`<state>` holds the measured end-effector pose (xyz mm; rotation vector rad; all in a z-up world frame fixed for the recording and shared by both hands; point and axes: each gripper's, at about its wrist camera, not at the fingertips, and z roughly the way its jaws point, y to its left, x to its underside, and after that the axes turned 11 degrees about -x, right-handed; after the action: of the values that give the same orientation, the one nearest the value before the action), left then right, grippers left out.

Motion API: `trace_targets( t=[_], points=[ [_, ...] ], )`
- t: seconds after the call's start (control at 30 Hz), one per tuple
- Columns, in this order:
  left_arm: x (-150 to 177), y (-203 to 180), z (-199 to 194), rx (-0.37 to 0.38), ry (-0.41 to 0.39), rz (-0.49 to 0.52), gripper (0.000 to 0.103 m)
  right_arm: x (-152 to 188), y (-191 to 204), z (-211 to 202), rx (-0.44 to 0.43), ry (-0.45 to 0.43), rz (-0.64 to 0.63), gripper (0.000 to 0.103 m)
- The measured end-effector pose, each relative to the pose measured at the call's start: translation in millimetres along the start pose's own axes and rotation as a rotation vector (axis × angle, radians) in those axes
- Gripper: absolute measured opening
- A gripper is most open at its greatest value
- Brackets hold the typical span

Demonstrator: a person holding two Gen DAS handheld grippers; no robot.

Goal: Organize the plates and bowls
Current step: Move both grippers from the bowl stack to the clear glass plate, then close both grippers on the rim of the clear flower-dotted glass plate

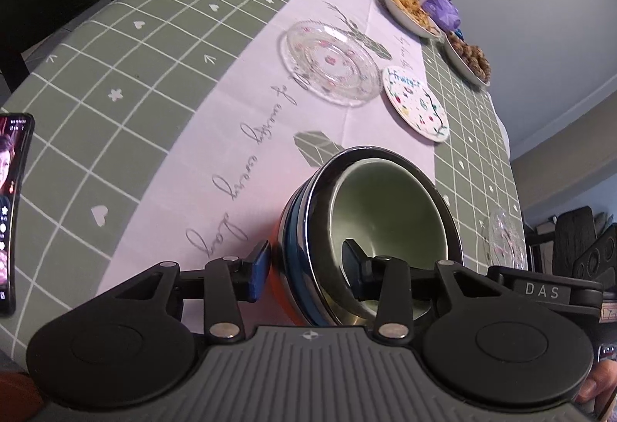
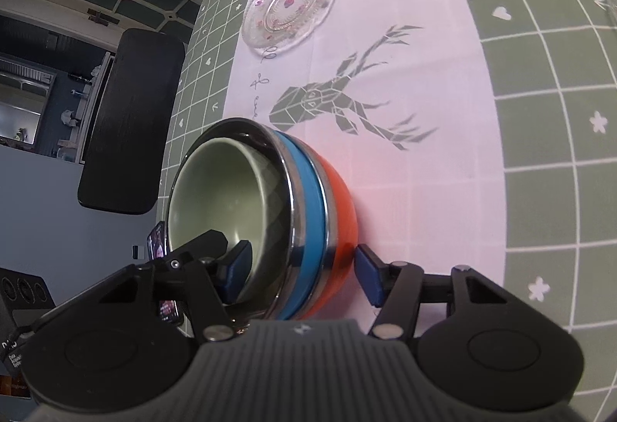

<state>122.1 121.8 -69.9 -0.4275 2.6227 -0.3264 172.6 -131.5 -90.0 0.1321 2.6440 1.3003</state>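
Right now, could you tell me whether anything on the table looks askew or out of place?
Yes: the stack of nested bowls is tipped on its side, mouth facing sideways rather than upright. Both grippers straddle its rim. The glass plate and fruit plate lie flat.

Both wrist views look steeply down, close on the bowl stack (image 1: 370, 229).

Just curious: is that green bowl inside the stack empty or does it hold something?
Empty: the green bowl shows only its bare inner surface in both views.
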Motion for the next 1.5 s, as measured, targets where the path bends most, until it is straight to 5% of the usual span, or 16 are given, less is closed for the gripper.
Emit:
trace_targets(
  t=[0.23,0.37,0.63,0.8,1.13,1.33,1.5],
  points=[
    [-5.4,1.7,-0.9,-0.014,-0.051,-0.004,0.046,-9.0,4.4,9.6,-0.009,-0.01,-0.014,0.059],
    [-3.5,-5.0,-14.3,-0.051,-0.148,0.028,0.061,-7.1,7.8,1.5,-0.001,-0.031,-0.048,0.066],
    [4.6,-42.5,-55.7,-0.078,-0.353,0.133,0.063,-3.4,27.6,-52.6,0.012,-0.129,-0.198,0.072],
    [9.3,-75.2,-75.1,0.001,-0.406,0.197,0.064,-6.7,23.5,-97.4,0.063,-0.227,-0.276,0.072],
    [13.0,-156.4,-54.2,0.235,-0.325,0.257,0.064,-40.1,-51.3,-179.0,0.217,-0.425,-0.143,0.071],
    [28.1,-212.1,-2.4,0.307,-0.207,0.297,0.063,-55.9,-96.5,-206.2,0.306,-0.484,-0.058,0.07],
    [37.8,-241.6,47.1,0.283,-0.136,0.339,0.059,-62.9,-129.9,-219.1,0.407,-0.515,-0.021,0.06]
  ],
)
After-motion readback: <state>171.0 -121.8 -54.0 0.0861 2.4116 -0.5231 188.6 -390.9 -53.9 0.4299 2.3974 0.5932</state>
